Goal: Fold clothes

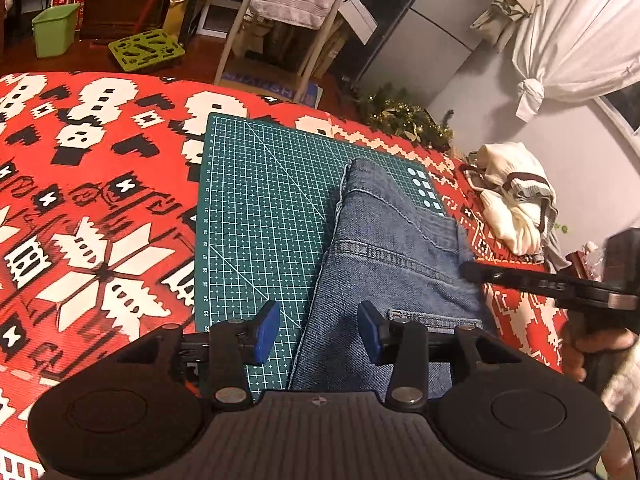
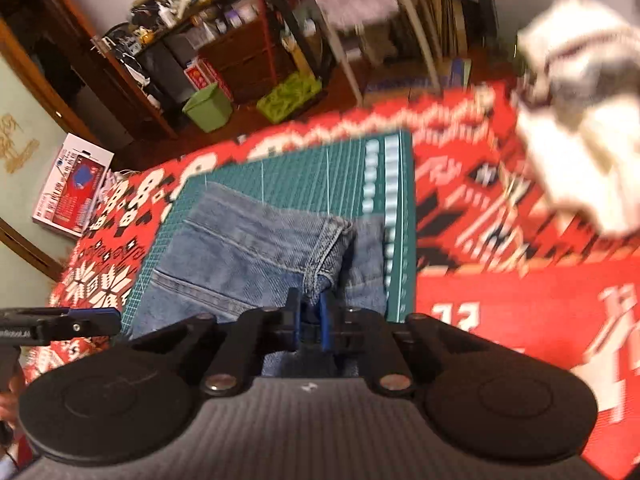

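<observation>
Your right gripper (image 2: 310, 316) has its fingers pinching a raised fold of the blue denim jeans (image 2: 248, 248) on the green gridded cutting mat (image 2: 304, 172). Your left gripper (image 1: 318, 330) hovers with fingers spread above the jeans' left edge.

What your two cameras leave hidden, cropped or smeared

In your right wrist view the whole right half is motion-blurred: the white garment (image 2: 580, 128) at upper right is a smear cut by the frame edge, and the grid on the cutting mat (image 2: 396, 216) runs into streaks. Your right gripper (image 2: 310, 318) covers the fold of the jeans (image 2: 240, 256) it pinches, so you cannot see how much cloth sits between the pads. In your left wrist view the near end of the jeans vanishes under the gripper body at bottom centre, and the hand (image 1: 592, 348) at the right edge is cropped.
</observation>
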Demonstrator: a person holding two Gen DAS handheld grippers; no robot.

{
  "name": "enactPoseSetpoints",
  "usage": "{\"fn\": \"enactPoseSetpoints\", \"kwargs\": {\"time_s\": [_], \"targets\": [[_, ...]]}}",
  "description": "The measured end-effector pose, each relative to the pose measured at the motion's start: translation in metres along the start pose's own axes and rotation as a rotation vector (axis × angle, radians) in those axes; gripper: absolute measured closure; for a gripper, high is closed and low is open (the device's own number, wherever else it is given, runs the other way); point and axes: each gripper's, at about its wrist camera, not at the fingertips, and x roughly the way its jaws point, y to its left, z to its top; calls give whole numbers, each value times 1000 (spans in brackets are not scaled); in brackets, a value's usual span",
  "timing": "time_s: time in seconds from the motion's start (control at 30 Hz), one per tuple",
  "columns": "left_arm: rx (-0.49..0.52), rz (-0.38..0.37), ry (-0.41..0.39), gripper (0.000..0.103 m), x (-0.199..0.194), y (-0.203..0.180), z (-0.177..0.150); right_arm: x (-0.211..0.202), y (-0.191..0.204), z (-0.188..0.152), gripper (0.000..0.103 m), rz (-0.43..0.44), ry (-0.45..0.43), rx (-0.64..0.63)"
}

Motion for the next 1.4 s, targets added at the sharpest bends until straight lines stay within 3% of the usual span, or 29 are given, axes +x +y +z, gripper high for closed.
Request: {"fn": "enactPoseSetpoints", "kwargs": {"time_s": [0.13, 0.23, 0.33, 0.37, 0.4, 0.43, 0.6, 0.63, 0.67, 0.7, 0.77, 0.87, 1.0, 1.1, 1.2, 1.4], "targets": [[44, -29, -32, 61, -6, -8, 1, -7, 11, 0, 95, -94, -13, -101], [74, -5, 18, 61, 8, -12, -1, 22, -4, -8, 94, -118, 70, -54], [82, -1, 30, 57, 16, -11, -4, 24, -11, -17, 92, -118, 47, -21], [76, -3, 31, 57, 16, -10, -5, 22, -13, -19, 88, -118, 37, -7], [67, -7, 32, 57, 17, -9, -5, 20, -15, -20, 74, -113, 32, 16], [62, -15, 33, 57, 18, -8, -5, 18, -20, -21, 70, -96, 30, 43], [48, -49, 39, 57, 29, -7, -1, 28, -31, -17, 71, -49, 35, 69], [47, -48, 40, 58, 33, -8, 0, 30, -32, -15, 80, -36, 40, 77], [54, -45, 44, 62, 36, -11, 1, 32, -33, -14, 84, -20, 47, 94], [64, -41, 48, 78, 39, -14, 1, 33, -32, -13, 86, -20, 48, 101], [102, -17, 47, 86, 42, -24, 1, 33, -29, -11, 90, -28, 46, 92], [179, 46, 18, 87, 42, -37, 4, 34, -27, 0, 94, -27, 28, 103], [151, 76, 10, 87, 53, -32, 23, 50, -28, 19, 93, -44, 23, 94], [147, 92, 22, 77, 58, -33, 32, 62, -35, 27, 89, -40, 51, 99], [180, 104, -1, 62, 43, -39, 28, 49, -40, 26, 69, -45, 49, 88], [246, 129, -46, 51, 13, -50, 21, -11, -30, 9, 65, -50, 9, 23]]}}
